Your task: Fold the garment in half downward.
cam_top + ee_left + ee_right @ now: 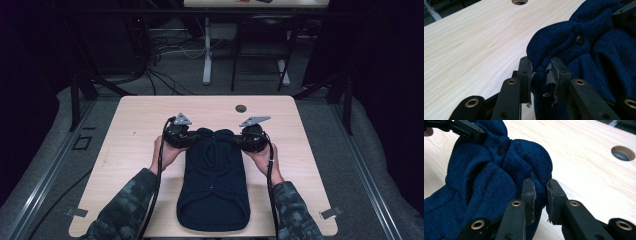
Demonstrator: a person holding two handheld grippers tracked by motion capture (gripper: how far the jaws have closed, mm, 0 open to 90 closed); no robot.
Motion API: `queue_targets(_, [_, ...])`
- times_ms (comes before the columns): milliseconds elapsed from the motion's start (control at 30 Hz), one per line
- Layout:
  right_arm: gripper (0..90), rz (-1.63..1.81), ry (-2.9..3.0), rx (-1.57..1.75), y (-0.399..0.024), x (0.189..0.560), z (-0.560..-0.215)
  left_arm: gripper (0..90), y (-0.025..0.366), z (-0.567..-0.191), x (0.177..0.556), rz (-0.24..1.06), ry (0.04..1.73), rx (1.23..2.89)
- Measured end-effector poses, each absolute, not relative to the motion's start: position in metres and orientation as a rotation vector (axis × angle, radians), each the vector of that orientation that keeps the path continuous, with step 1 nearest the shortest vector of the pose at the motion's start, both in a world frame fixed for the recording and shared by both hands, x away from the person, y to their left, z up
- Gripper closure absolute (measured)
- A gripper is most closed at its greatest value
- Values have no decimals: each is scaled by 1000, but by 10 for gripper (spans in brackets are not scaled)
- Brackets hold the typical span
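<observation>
While pinching the far edge of the knitted garment (214, 180), lying lengthwise at table (135, 130) centre: holding left gripper (541, 75) and right gripper (540, 192) each clamped on a bunched fold of knit. Judging a fold in progress; advising keeping both grips level and drawing evenly, avoiding the button (580, 39) catching. Counting one garment, two grippers, one button showing, one cable hole (241, 108) beyond.
</observation>
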State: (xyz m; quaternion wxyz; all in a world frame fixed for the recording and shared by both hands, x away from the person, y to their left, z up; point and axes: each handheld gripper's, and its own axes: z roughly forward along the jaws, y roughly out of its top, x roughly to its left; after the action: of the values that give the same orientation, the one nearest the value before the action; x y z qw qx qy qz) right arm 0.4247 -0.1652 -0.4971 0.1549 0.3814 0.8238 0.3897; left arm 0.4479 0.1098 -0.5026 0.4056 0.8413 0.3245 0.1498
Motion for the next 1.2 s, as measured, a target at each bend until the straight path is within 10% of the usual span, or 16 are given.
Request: queue_targets(1200, [769,1183,2324,990,-171,403,-468,728,112,-472,428,458,718,2102])
